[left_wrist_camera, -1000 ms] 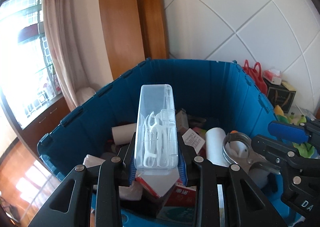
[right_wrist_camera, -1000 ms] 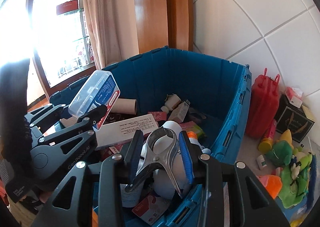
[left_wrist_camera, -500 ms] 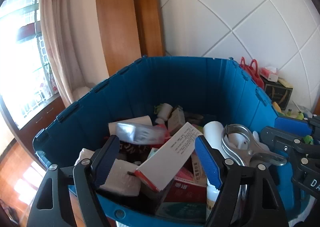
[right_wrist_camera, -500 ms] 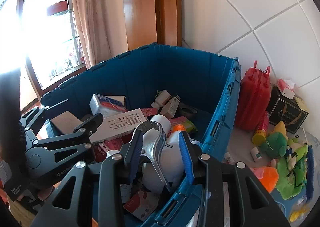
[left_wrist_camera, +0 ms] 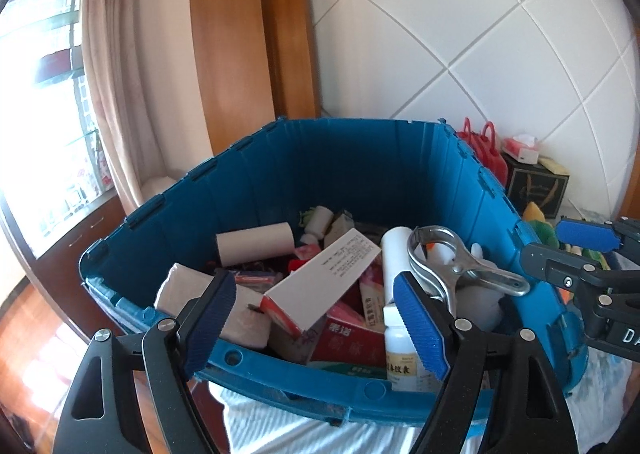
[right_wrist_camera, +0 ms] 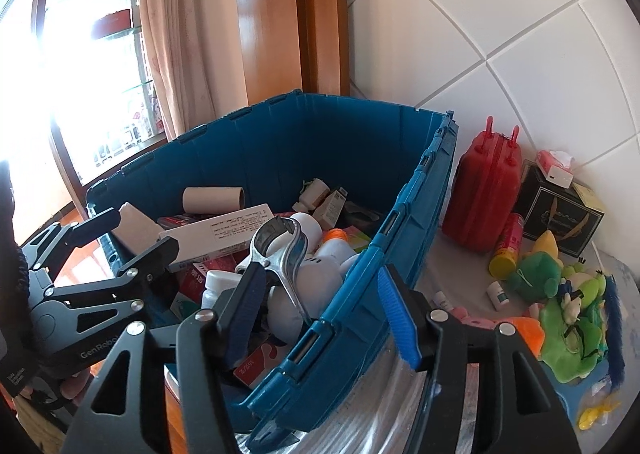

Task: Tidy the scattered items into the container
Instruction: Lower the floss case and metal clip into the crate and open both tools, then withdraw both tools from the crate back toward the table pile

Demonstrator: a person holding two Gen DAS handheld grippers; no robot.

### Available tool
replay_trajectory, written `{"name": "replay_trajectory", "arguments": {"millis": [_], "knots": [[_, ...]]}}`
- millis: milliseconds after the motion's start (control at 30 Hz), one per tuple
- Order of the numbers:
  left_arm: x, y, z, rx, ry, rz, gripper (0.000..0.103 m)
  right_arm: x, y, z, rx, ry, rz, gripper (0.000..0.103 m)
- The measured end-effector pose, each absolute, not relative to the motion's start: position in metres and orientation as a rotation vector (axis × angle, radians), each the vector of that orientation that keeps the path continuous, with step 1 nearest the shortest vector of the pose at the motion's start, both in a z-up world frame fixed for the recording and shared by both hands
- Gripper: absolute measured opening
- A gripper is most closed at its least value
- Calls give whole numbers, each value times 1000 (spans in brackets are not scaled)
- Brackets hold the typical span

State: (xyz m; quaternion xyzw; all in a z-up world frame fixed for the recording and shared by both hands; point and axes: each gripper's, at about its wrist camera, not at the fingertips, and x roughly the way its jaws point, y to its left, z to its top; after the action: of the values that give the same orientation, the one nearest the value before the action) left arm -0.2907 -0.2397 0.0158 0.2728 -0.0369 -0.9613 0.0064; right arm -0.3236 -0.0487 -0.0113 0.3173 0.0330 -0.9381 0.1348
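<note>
Outside the blue crate (right_wrist_camera: 352,142), in the right half of the right wrist view, a red plastic case (right_wrist_camera: 486,190) stands upright against the white tiled wall (right_wrist_camera: 500,14), with a dark gift box (right_wrist_camera: 560,210) beside it and a small tissue pack (right_wrist_camera: 554,166) on top. Below these, a red-and-yellow bottle (right_wrist_camera: 506,246), two small white vials (right_wrist_camera: 498,294) and a heap of green plush toys (right_wrist_camera: 568,302) lie scattered on the pale cloth. A curtain (left_wrist_camera: 120,74) and a wooden door frame (left_wrist_camera: 248,34) fill the upper left of the left wrist view.

The crate's near right wall crosses between the fingers of the right gripper (right_wrist_camera: 324,306), so one finger sits over the crate's inside and the other outside it.

Inside the crate lie a cardboard tube (left_wrist_camera: 256,244), a long white carton (left_wrist_camera: 320,278) with small print too fine to read, red medicine boxes (left_wrist_camera: 348,342), a white bottle (left_wrist_camera: 404,350) with a Chinese label, folded paper towels (left_wrist_camera: 188,290) and a white rounded toy (right_wrist_camera: 320,278). The metal spring clamp (right_wrist_camera: 280,250) rests on top of that pile, at the centre of the right wrist view.

The left gripper (left_wrist_camera: 316,322) stands wide apart over the crate's near rim with nothing between its fingers. The right gripper's jaws have just been opening; they are apart, the clamp's handle lying just by the left finger, free of the pads. "GenRobot" is printed on the left gripper's body at lower left of the right wrist view.
</note>
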Motion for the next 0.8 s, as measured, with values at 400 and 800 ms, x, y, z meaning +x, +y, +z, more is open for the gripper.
{"name": "replay_trajectory", "arguments": {"millis": [400,800], "knots": [[-284,-218,21,852,-138,-3038,84,-310,-29,-6,886,74,-2785,102],[-260,-127,46,769,-207,-3177,84,-279,60,-2,886,-34,-2926,103]]}}
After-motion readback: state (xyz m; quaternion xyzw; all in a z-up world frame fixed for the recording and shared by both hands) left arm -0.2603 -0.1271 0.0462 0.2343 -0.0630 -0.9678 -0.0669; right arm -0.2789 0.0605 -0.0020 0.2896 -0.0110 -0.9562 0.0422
